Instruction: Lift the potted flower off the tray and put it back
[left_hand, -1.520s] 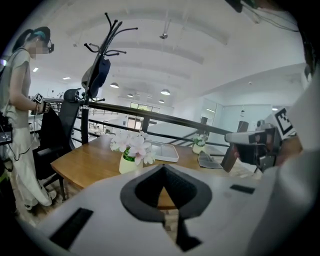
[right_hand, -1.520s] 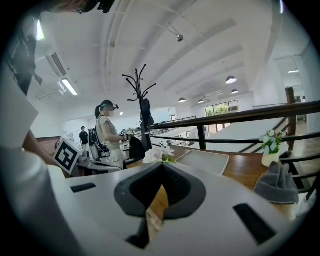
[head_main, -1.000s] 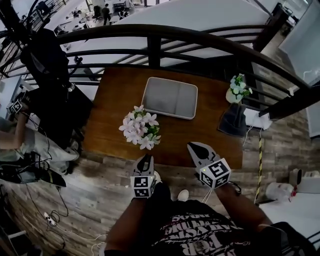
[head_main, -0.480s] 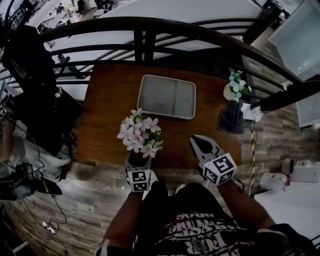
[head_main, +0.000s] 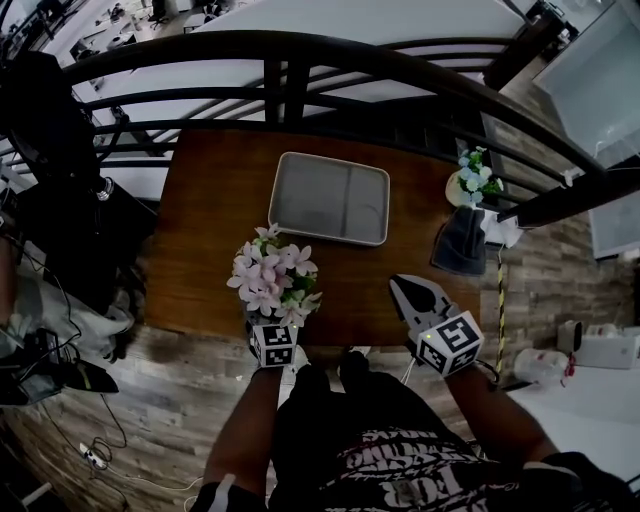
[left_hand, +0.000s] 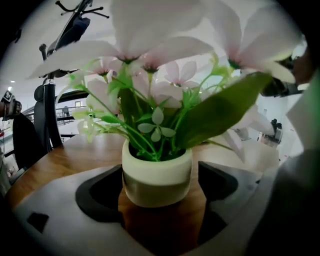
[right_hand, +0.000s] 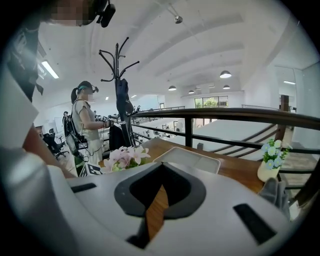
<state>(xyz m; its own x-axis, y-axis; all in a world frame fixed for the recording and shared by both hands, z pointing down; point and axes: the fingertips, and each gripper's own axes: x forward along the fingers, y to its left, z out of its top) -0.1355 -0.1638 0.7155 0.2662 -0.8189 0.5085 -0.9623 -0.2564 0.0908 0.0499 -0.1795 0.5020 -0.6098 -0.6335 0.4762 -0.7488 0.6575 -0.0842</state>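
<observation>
The pink-flowered plant in a round cream pot (head_main: 272, 283) is stood upright, stems pointing up, on the brown wooden table (head_main: 200, 225), near and left of the grey rectangular tray (head_main: 330, 198). The left gripper (left_hand: 159, 182) is angled down from the near edge. Its jaws have just been opening and are spread wide beside the pot, unpressed. The right gripper (head_main: 404, 290) is held closed and empty at near right.
</observation>
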